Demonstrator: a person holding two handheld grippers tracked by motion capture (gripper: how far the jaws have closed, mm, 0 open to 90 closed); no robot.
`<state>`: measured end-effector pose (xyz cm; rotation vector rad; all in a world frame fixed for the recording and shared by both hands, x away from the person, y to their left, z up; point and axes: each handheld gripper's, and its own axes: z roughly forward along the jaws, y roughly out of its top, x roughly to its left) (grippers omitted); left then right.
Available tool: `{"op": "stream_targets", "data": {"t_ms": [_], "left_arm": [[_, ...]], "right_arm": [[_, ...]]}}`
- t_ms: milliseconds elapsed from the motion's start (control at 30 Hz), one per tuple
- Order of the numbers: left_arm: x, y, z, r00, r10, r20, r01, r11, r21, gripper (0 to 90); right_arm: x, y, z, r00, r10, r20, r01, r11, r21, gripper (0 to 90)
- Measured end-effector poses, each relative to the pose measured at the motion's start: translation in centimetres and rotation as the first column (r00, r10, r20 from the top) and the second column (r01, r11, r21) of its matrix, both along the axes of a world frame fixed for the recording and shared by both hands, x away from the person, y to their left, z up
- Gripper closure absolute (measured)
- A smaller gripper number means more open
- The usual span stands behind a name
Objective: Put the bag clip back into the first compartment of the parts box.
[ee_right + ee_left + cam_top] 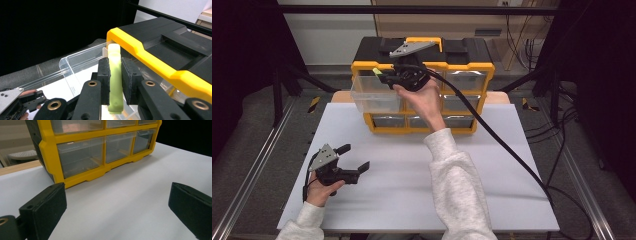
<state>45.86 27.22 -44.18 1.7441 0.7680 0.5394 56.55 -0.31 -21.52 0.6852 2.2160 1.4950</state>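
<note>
Item: pale green piece (115, 75), clamped in right gripper (115, 80) above pulled-out clear drawer (374, 95), organiser's (422, 87) ten o'clock corner. Picked up; release pending. Left gripper (354, 157) jaws apart, idle.

A pale lime-green plastic piece (115, 75) is pinched between the matt black pads of the right gripper (115, 82), whose arms are set with brass-coloured rivets. The storage cabinet (422, 85) is framed in bright yellow plastic, topped in black, and fitted with clear, colourless drawers — one see-through drawer (374, 92) is pulled out. The table top (412, 175) is plain white, unpatterned. The left gripper (349, 160) is black — a grey plate is carried on it. The person's sleeves (457, 185) are light grey.
</note>
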Motion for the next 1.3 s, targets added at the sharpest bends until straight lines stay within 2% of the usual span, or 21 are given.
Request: {"op": "stream_targets", "data": {"t_ms": [467, 733, 900, 1067, 1300], "left_arm": [[0.1, 0.1, 0.0, 1.0000, 0.003, -0.001, -0.003, 1.0000, -0.003, 1.6], [0.0, 0.0, 0.0, 1.0000, -0.001, -0.003, 0.001, 1.0000, 0.003, 1.5], [0.0, 0.0, 0.0, 1.0000, 0.000, 0.000, 0.000, 1.0000, 0.002, 1.5], [0.0, 0.0, 0.0, 1.0000, 0.000, 0.000, 0.000, 1.0000, 0.000, 1.5], [0.0, 0.0, 0.0, 1.0000, -0.001, -0.002, 0.001, 1.0000, 0.001, 1.5]], "right_arm": [[0.5, 0.7, -0.9, 1.0000, -0.001, -0.002, 0.001, 0.999, -0.037, 77.9], [0.8, 1.3, -1.9, 0.9998, -0.004, -0.018, 0.003, 0.997, -0.080, 77.8], [0.8, 1.4, -2.0, 0.9998, -0.004, -0.019, 0.003, 0.997, -0.081, 77.6], [0.8, 1.4, -2.1, 0.9997, -0.015, -0.020, 0.012, 0.994, -0.110, 77.3], [1.0, 1.3, -2.0, 0.9994, -0.025, -0.022, 0.023, 0.993, -0.119, 73.6]]}}
